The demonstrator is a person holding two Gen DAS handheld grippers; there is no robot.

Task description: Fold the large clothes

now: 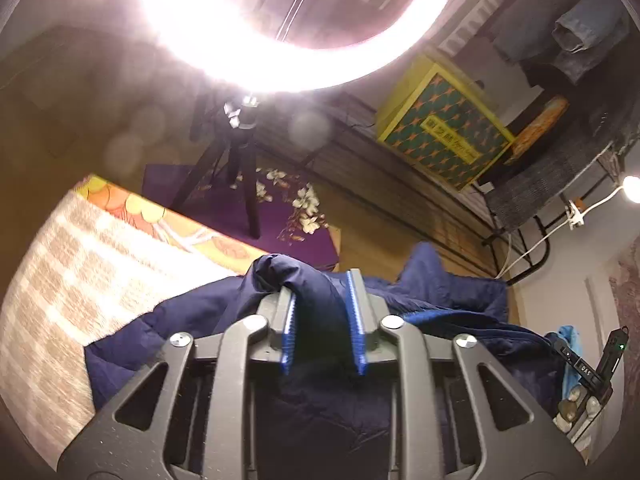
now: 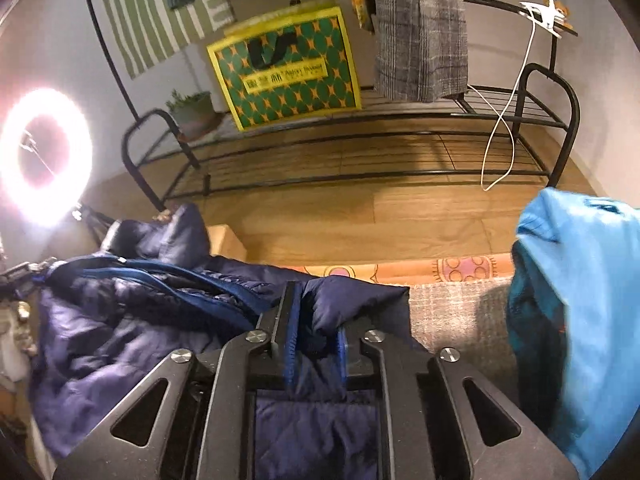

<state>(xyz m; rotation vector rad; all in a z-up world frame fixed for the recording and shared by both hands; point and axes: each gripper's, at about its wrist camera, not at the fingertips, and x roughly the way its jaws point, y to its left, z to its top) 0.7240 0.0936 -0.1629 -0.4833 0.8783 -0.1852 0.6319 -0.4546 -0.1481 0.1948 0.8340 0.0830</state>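
On my left, the left gripper (image 1: 322,322) pinches a fold of the navy quilted jacket (image 2: 120,320); the right gripper (image 2: 316,340) clamps another edge. The jacket lies bunched on the checked blanket (image 1: 68,280), lifted, so I judge folding barely started, with every fold left.
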